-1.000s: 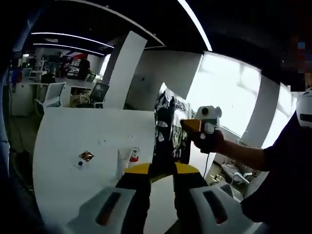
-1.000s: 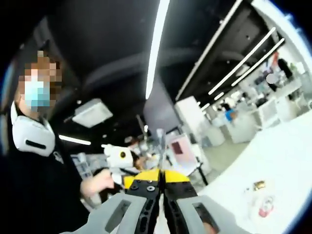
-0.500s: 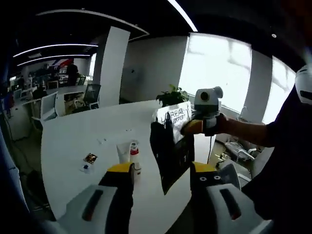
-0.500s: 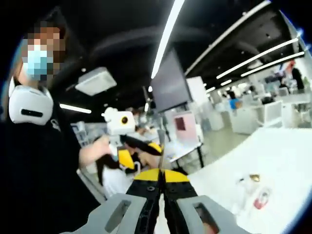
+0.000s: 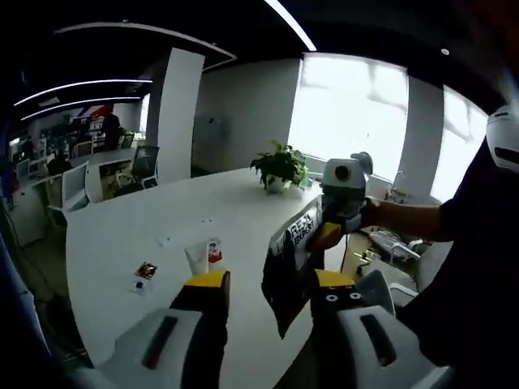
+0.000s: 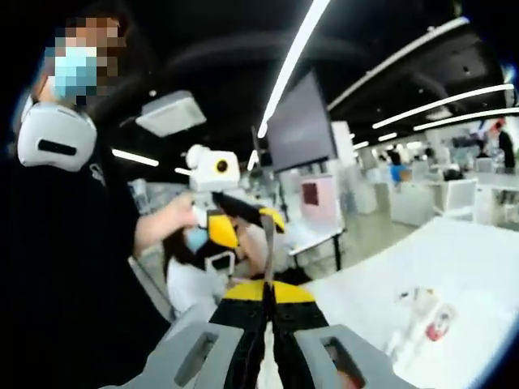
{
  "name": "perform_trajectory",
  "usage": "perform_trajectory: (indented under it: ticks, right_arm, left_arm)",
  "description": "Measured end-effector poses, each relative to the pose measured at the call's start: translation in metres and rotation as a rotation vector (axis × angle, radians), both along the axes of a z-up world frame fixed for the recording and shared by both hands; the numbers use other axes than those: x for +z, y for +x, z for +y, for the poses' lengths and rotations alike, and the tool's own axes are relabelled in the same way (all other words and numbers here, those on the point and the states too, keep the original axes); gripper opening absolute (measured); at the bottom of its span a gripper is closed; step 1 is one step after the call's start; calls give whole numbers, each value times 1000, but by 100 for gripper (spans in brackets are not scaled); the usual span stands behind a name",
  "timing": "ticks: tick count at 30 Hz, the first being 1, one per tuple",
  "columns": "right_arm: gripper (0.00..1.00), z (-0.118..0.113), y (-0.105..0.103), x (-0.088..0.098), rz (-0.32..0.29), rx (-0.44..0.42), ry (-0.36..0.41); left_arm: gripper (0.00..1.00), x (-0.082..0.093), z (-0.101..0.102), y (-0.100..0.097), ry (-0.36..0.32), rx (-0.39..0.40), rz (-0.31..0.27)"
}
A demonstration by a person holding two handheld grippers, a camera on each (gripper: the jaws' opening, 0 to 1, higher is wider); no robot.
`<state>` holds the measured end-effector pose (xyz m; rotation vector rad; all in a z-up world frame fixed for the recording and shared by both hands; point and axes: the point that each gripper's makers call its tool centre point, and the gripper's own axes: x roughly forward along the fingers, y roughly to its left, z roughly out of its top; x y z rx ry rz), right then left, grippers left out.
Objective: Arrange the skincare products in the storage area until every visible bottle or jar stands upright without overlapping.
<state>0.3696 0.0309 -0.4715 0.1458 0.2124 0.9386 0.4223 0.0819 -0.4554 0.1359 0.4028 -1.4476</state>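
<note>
Close in front of the left claw (image 5: 263, 285), whose jaws stand wide apart and empty, hangs a dark printed pouch (image 5: 288, 263) with white lettering, pinched at its upper edge by the right claw (image 5: 324, 237), which comes in from the right of the left gripper view above the near edge of the white desk (image 5: 122, 243). In the right gripper view the right claw (image 6: 268, 285) is clamped tight on the thin edge of that pouch (image 6: 267, 235). Further out on the desk lie a white tube with a red cap (image 5: 204, 255) and a small dark sachet (image 5: 145, 271), well apart from the pouch; a potted plant (image 5: 280, 166) sits at the far end. To do this step well, the pouch likely wants lowering steadily onto bare desk beside the tube, not over it, with the empty claw ready to steady it upright. Compared with half a second ago, the left claw is no wider, but the pouch hangs lower and nearer the desk edge.
</note>
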Motion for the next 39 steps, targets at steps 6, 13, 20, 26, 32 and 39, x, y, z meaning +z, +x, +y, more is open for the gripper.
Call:
perform_trajectory:
  ticks: [6, 13, 20, 26, 32, 39]
  right_arm:
    - [0, 6, -3, 0, -20, 23, -10]
    - [0, 13, -6, 1, -22, 36, 10]
    - [0, 14, -6, 1, -9, 41, 40]
    - [0, 12, 1, -1, 10, 15, 68]
    - [0, 14, 6, -11, 51, -2, 75]
    - [0, 13, 7, -27, 77, -18, 52]
  left_arm:
    - [38, 4, -9, -10, -4, -45, 2]
    - [21, 8, -12, -15, -18, -57, 33]
    - [12, 8, -10, -14, -15, -41, 48]
    - [6, 9, -10, -10, -27, -18, 72]
    - [5, 5, -9, -11, 0, -35, 103]
    - [5, -7, -13, -8, 40, -56, 101]
